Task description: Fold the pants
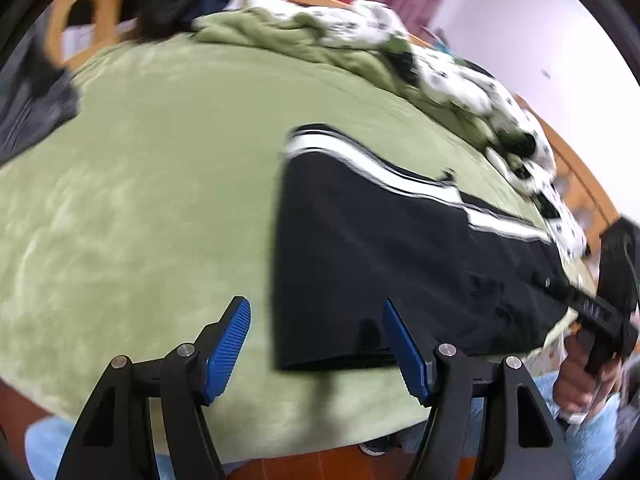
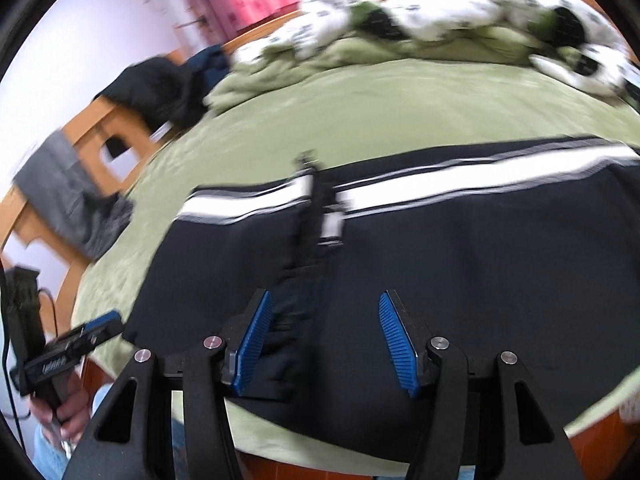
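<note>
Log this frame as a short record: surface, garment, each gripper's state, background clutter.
surface: green blanket on a bed
garment: black pants with a white stripe, lying flat near the front edge
left gripper: open, empty, at the pants' end
right gripper: open, empty, over the pants' middle
clutter: spotted white bedding bunched at the far edge; dark clothes on the wooden frame
image quality: motion blur in both views
</note>
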Action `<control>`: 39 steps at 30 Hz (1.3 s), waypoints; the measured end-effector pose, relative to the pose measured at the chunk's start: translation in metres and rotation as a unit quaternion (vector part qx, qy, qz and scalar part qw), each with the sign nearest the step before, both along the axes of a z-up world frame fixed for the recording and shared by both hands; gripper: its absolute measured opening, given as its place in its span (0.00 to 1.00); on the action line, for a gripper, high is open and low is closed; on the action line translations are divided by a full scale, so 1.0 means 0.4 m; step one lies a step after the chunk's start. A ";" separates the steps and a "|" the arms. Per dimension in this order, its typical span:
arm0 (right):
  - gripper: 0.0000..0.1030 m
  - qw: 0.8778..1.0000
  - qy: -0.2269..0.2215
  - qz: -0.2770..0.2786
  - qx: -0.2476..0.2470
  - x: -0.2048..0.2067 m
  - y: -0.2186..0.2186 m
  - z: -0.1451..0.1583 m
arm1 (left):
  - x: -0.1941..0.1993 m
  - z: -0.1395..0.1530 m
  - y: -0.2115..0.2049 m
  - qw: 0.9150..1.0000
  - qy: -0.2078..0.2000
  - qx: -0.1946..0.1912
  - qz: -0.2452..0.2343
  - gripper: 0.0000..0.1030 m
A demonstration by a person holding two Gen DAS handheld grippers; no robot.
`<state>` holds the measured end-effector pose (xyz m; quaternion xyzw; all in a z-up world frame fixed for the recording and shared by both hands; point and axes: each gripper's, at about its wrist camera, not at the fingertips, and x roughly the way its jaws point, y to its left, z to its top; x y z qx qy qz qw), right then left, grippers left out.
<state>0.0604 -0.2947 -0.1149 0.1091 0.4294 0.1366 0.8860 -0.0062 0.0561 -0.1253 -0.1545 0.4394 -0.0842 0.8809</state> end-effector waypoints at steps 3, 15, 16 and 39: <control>0.45 0.999 0.002 0.039 -0.017 0.005 0.082 -0.012 | -0.002 -0.026 0.044 0.999 0.012 -0.031 0.023 0.64; 0.09 0.998 0.009 0.054 0.006 -0.084 0.070 -0.031 | 0.008 -0.069 0.088 0.997 0.026 -0.075 0.025 0.64; 0.10 0.998 0.028 0.051 -0.007 -0.077 0.078 -0.057 | 0.013 -0.072 0.086 0.997 0.028 -0.073 0.023 0.64; 0.15 0.995 0.055 0.021 -0.081 0.155 0.168 -0.129 | 0.017 -0.065 0.131 0.996 0.035 -0.067 0.036 0.64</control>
